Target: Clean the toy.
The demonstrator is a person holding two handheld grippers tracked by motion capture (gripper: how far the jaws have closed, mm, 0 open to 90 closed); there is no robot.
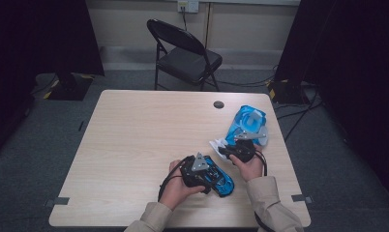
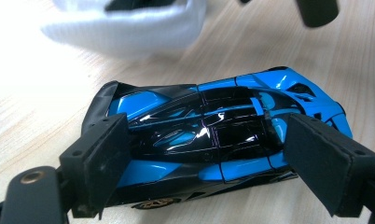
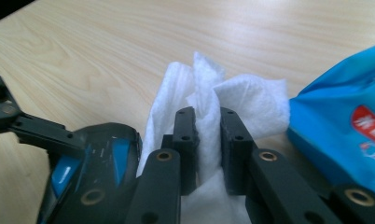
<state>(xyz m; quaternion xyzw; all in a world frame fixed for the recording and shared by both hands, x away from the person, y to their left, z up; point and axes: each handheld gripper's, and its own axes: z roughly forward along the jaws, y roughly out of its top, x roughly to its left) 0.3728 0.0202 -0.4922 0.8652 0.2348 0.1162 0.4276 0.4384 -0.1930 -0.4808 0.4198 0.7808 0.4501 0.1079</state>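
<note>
Left gripper [image 2: 206, 154] is sitting spread wide around the blue-and-black toy car [image 2: 213, 135] — one pad at the car's tail end, the other at its nose end, both pressing in, so it's pinching the car lengthwise. The car is lying on the desk [image 1: 134, 140] near the front edge, right of centre, wheels down, with the left hand [image 1: 175, 186] wrapped around the gripper body.

Right gripper [image 3: 208, 140] is pinching a white wipe [image 3: 232, 93] — jaws nearly together with the crumpled sheet bunching up between the pads and spilling out above and below. It's sitting just beyond the car, toward the desk's right edge; in the right gripper view the wipe is hanging just beside the car's dark tail.

Blue wipes pack [image 1: 248, 123] is lying near the far right corner, just behind the right gripper. Small dark round cap [image 1: 218, 104] is showing in the desktop near the far edge.
</note>
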